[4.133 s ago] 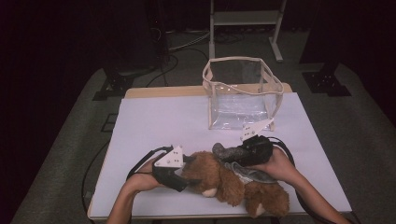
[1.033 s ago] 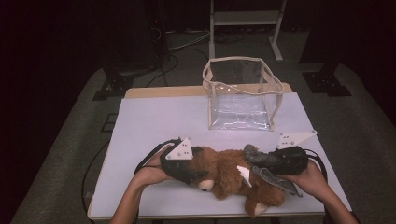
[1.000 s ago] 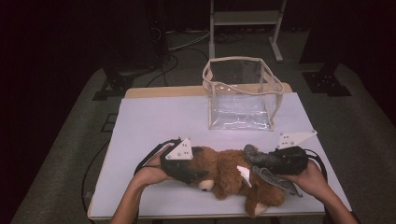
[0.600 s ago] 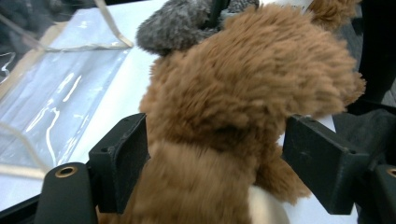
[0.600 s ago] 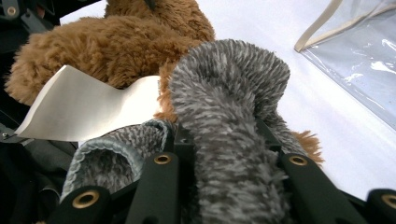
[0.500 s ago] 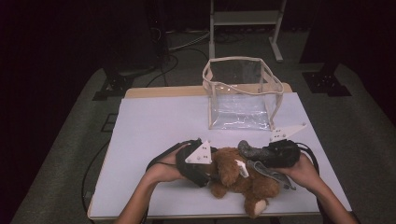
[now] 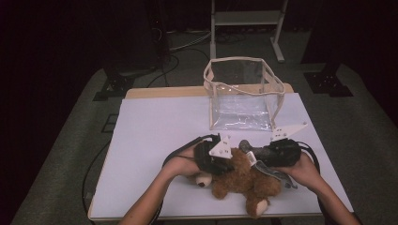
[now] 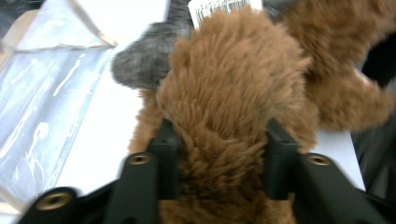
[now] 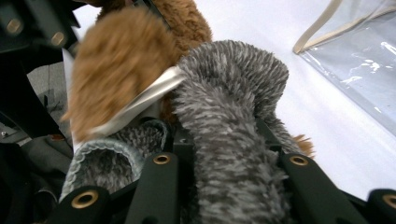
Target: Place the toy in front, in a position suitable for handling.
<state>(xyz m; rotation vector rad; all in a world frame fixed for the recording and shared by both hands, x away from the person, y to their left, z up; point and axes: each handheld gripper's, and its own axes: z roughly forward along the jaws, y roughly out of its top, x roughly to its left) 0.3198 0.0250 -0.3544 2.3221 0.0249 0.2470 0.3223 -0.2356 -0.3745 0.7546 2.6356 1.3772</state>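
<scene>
Brown plush teddy bear [image 7: 241,180] lying near the front edge of the white table [image 7: 155,140], its long axis running diagonally across the high view: one cream-soled foot [image 7: 203,180] points toward the person's left, the other leg [image 7: 257,205] toward the front edge. A grey fleece garment [image 7: 263,161] with a white label lies against the toy on its right side. Left gripper [image 7: 220,161]: jaws have just been closing and now pinch a thick fold of brown fur, which bulges between the black fingers [image 8: 164,154] in the left gripper view. Right gripper [image 7: 256,157]: jaws part-open and clamped on a roll of the grey fleece, seen pressed between its fingers [image 9: 184,154] in the right gripper view. Clear plastic box-shaped bag [image 7: 244,93] with cream binding stands upright just behind the toy, its mouth open upward; nothing can be seen inside it.
</scene>
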